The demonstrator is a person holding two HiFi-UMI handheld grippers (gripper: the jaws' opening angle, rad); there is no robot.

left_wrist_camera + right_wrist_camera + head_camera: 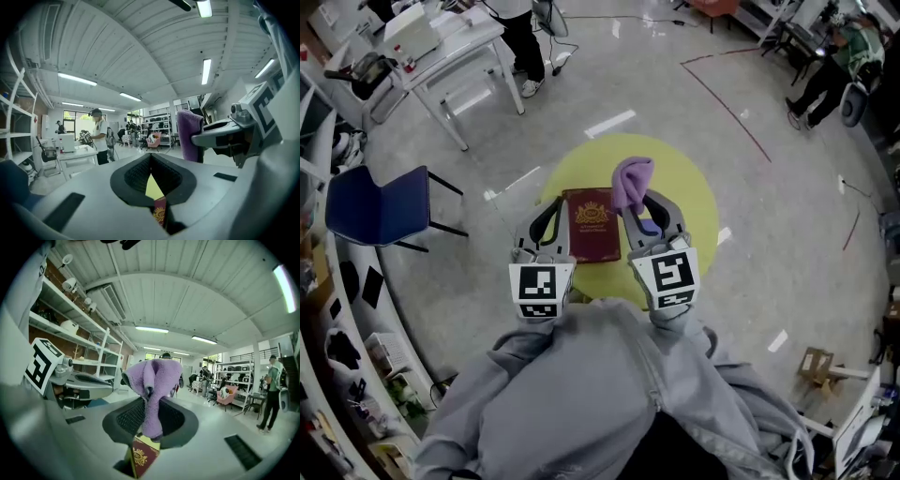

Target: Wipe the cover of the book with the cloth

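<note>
**Two claws at the book, wiping barely begun by the look of it**

One maroon book [591, 225] with a gilt crest on its cover lies flat and shut on the round yellow bench [698, 192], near the middle of the top. The cover faces up and is uncovered apart from its far right corner.

The right claw [642, 204] is clamped on a lilac cloth [633, 181]. The right gripper view shows the fabric pinched between the two pads, with the loose bulk bunched up beyond the tips. From above, that bunch sits over the far right corner of the book. Whether the fabric presses on the cover or hangs just above it I cannot tell.

The left claw [551, 210] is drawn together with nothing in it. Its own view shows only a thin slit between the pads, through which a strip of yellow bench and the book's edge appear. It sits just beside the book's left edge, seemingly placed to steady the book, though contact is not clear.

My judgement is that the task is at its start. The cloth is in hand and brought to the book, which counts as done. Nearly the whole cover, from the crest to the near edge, looks left to wipe.
</note>
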